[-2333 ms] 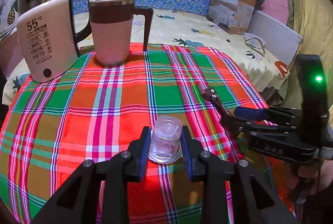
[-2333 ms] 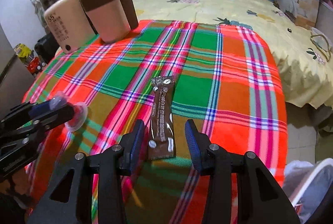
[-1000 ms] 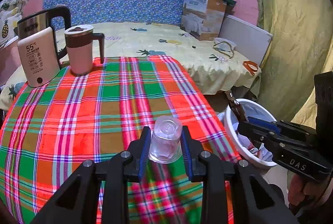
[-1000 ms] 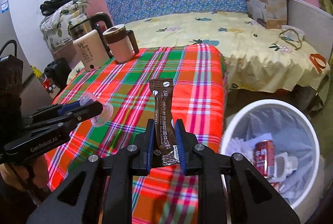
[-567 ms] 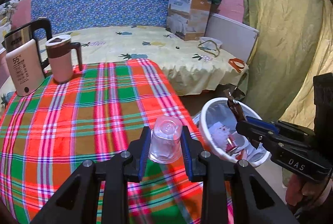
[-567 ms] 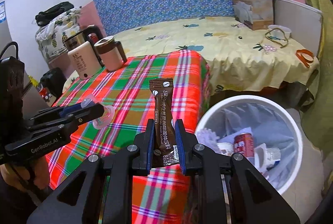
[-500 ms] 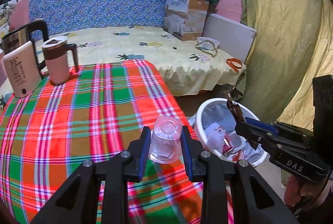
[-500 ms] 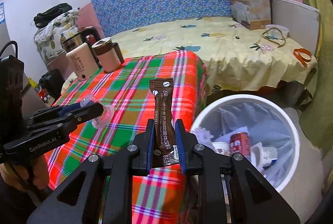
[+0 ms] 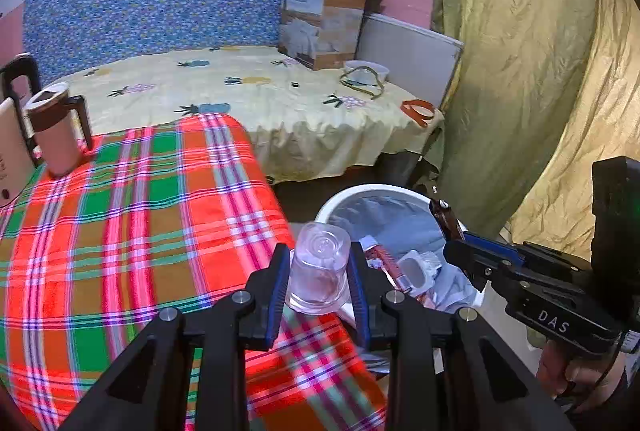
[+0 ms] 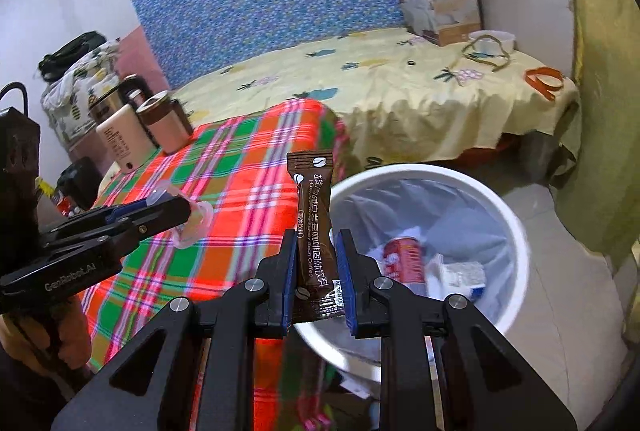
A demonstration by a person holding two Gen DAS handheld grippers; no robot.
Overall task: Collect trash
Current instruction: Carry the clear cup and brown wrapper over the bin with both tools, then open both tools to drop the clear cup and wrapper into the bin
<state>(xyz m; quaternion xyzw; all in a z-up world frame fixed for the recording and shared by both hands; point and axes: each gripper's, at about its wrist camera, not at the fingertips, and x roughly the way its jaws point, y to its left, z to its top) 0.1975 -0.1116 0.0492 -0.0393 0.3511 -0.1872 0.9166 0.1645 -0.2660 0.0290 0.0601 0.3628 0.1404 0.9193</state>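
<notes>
Trash bin, white and lined, stands on the floor beside my plaid desk. My right hand-held gripper pinches a brown coffee sachet over its rim; my left hand-held gripper clamps an upturned clear cup at the desk's edge.

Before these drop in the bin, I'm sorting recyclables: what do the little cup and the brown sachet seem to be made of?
The little cup looks like clear, glossy thin plastic: the tablecloth shows through it. The brown sachet looks like glossy printed plastic or foil film, with crimped ends and a light sheen; which of the two, I cannot tell.
</notes>
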